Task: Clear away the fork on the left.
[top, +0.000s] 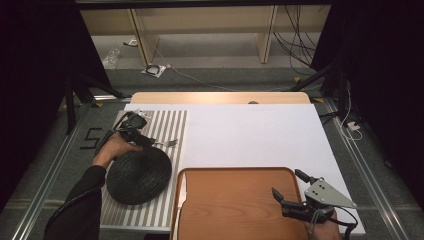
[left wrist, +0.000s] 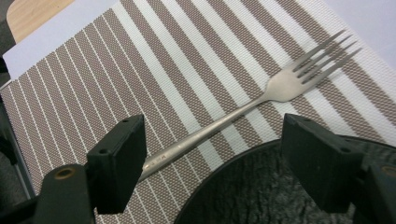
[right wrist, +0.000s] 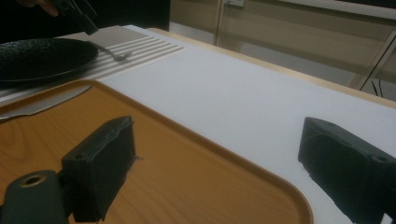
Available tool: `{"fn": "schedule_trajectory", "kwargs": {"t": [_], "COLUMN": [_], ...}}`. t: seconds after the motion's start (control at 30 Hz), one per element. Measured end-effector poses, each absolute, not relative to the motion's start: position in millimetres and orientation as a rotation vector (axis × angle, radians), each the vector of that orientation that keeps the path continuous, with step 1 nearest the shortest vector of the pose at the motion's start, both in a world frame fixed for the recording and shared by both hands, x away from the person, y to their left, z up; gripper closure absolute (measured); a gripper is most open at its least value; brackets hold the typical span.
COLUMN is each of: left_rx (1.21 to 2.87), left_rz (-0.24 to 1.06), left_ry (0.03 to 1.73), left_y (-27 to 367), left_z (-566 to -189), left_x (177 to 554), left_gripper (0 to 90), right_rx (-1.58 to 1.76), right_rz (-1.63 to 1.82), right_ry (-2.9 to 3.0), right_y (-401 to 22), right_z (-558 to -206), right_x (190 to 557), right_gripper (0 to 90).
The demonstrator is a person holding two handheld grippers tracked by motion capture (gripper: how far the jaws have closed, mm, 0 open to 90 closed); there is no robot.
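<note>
A metal fork lies flat on the striped placemat, its tines pointing away from the black plate. My left gripper hangs open just above the fork's handle, which runs between the jaws and passes under the left one. From above, the left gripper sits at the plate's far edge, beside the fork. My right gripper is open over the right end of the wooden tray, holding nothing. Its jaws straddle the tray's rim.
A knife lies along the tray's left edge, also seen as the knife in the right gripper view. A white sheet covers the table's middle and right. The table's far wooden edge borders the floor.
</note>
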State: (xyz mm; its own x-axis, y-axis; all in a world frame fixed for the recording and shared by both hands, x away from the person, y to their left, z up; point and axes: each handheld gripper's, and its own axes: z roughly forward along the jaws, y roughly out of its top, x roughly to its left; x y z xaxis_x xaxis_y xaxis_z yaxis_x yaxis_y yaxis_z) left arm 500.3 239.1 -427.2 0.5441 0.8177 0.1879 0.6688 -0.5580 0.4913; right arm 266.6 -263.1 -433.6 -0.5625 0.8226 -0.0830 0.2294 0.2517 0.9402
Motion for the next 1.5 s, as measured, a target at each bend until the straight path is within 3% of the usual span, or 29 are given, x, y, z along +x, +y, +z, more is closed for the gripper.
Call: {"fn": "schedule_trajectory", "kwargs": {"t": [1.07, 1.5], "left_rx": [2.667, 2.730], "left_rz": [0.406, 0.349], "left_ry": [1.135, 1.077], "left_y": [228.9, 223.5], "left_z": [-441.6, -448.1], "left_x": [538.7, 544.3], "left_gripper": [30.0, 39.9], "right_rx": [0.961, 0.971], "right_rz": [1.310, 1.315], "right_ry": [1.951, 1.947], "right_y": [-265.3, -265.9], "right_z": [-435.2, -435.5], "right_x": [267.3, 267.4], "right_gripper": [12.1, 12.1]}}
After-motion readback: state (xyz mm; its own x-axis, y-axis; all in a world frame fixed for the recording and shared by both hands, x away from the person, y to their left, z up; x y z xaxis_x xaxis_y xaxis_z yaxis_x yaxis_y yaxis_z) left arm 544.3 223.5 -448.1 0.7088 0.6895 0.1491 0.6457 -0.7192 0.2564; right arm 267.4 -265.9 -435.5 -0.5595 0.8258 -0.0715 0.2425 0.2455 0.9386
